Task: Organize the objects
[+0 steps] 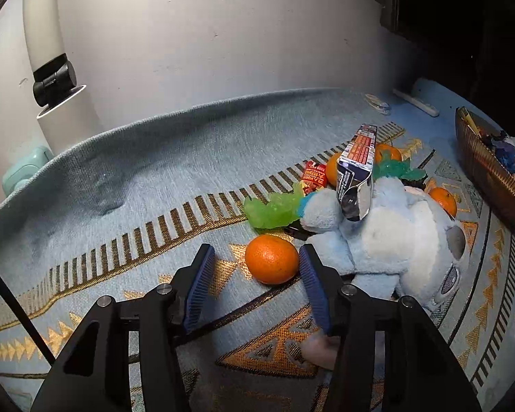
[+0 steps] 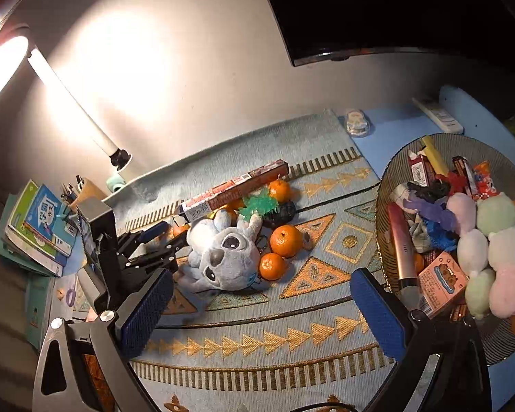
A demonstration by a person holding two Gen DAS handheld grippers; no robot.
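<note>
While the left gripper (image 1: 257, 267) hangs low over the patterned blue cloth (image 1: 120, 206), its blue-padded jaws stand partly apart and pinch nothing. One tangerine (image 1: 272, 259) lies on the cloth just beyond the tips, close against the right-hand pad; whether it touches that pad cannot be told. Just to the right of that fruit sprawls a pale blue plush toy (image 1: 395, 240), with a long carton (image 1: 358, 168) propped across its top. Behind the fruit lie a green jelly-like toy (image 1: 274, 209) and a small red packet (image 1: 314, 178), with more tangerines tucked around the plush.

From the right wrist view, the right gripper (image 2: 261, 295) is spread wide over bare cloth, nothing between its pads. Beyond it, the plush toy (image 2: 219, 257) lies on its side, two tangerines (image 2: 285, 240) beside its head, and the left gripper (image 2: 164, 237) reaches in from the left next to the plush. Farther back the long carton (image 2: 233, 190) rests over the heap. To the right, a ribbed round basket (image 2: 381, 206) holds pastel plush balls (image 2: 491, 240), a pink box (image 2: 441, 281) and assorted packets. Far left, a stack of books (image 2: 37, 226) sits under a lit desk lamp (image 2: 3, 65); a white remote (image 2: 437, 115) lies by the wall.
</note>
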